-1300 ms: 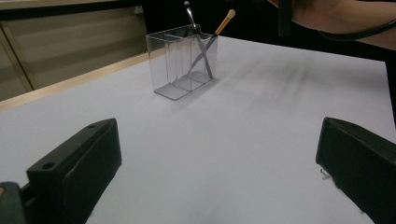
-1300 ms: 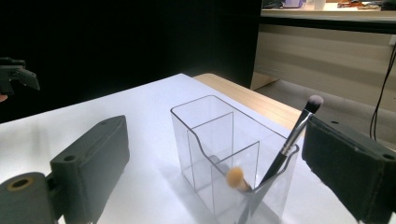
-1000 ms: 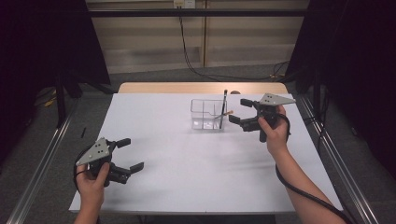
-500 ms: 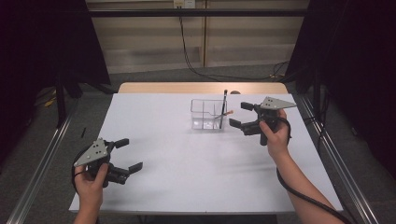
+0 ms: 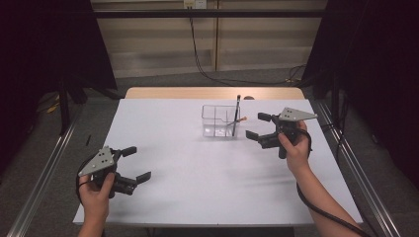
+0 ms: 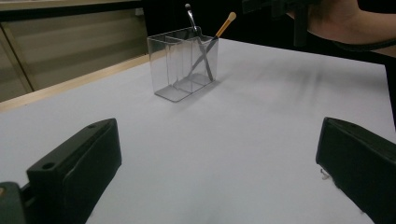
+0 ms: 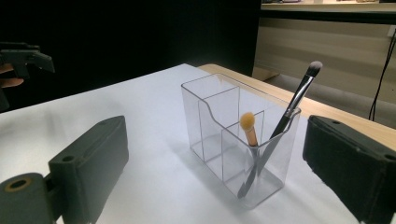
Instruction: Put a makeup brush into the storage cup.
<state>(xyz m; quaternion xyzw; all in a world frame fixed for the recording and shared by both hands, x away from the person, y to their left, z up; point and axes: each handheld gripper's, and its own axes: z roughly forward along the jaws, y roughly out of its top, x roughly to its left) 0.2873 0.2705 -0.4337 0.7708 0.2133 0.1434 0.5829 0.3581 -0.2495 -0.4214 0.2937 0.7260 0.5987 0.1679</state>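
Observation:
A clear plastic organizer point(image 5: 218, 122) with dividers stands on the white table point(image 5: 197, 163), toward the far side. Two makeup brushes lean in its right end compartment: a dark-bristled one point(image 7: 299, 95) and an orange-tipped one point(image 7: 249, 127). My right gripper point(image 5: 255, 126) is open just right of the organizer, jaws pointing at it with nothing between them. My left gripper point(image 5: 138, 163) is open near the table's front left, well away from the organizer point(image 6: 183, 65). In the right gripper view the organizer point(image 7: 219, 121) sits just ahead of the open jaws.
A wooden strip point(image 5: 212, 93) borders the table's far edge. Metal rails point(image 5: 47, 168) run along both sides on the floor. Cables point(image 5: 217, 74) lie on the floor behind the table. A cable trails from the right gripper along the forearm point(image 5: 321, 207).
My right gripper has drawn slightly back from the organizer, toward the person. The left gripper has stayed put.

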